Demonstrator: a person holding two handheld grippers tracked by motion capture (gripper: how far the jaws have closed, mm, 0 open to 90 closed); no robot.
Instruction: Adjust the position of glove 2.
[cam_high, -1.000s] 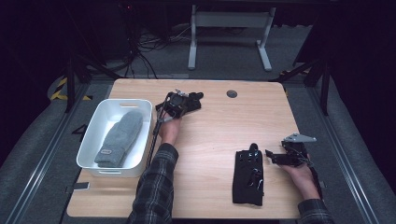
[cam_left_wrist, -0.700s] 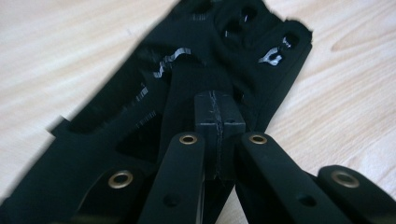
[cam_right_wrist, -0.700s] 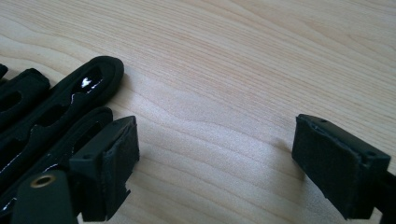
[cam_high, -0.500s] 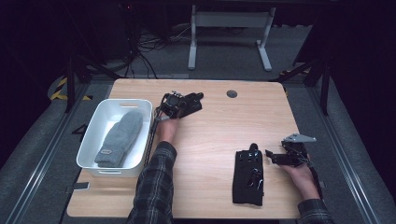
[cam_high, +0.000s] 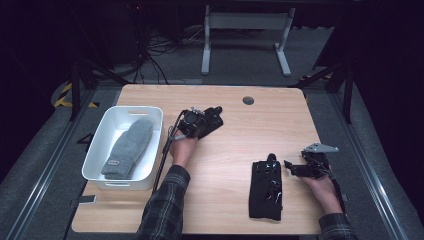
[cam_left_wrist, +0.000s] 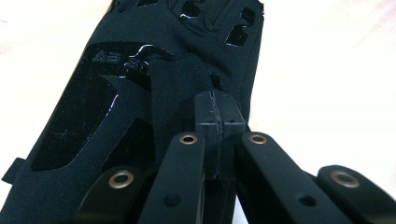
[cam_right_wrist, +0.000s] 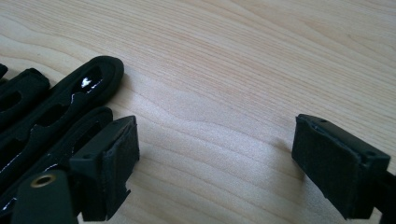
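Observation:
A black glove (cam_high: 214, 119) lies on the wooden table (cam_high: 240, 140) right of the bin, and my left gripper (cam_high: 201, 123) is shut on it. In the left gripper view the closed jaws pinch a fold near the edge of this glove (cam_left_wrist: 140, 70), left gripper (cam_left_wrist: 217, 112) tips pressed together. A second black glove (cam_high: 265, 192) lies flat near the front right. My right gripper (cam_high: 293, 168) stands open just right of its fingers. The right gripper view has the right gripper (cam_right_wrist: 219, 154) wide open above bare wood, with the second glove's fingers (cam_right_wrist: 70, 98) beside the left jaw.
A white bin (cam_high: 125, 111) at the left holds a grey knitted mitten (cam_high: 127, 147). A round grommet hole (cam_high: 248, 100) sits near the table's far edge. Bare wood lies between the two gloves. Cables and a desk frame are on the floor beyond.
My left gripper with the pinched glove has shifted very slightly. The right gripper and the second glove have stayed where they were.

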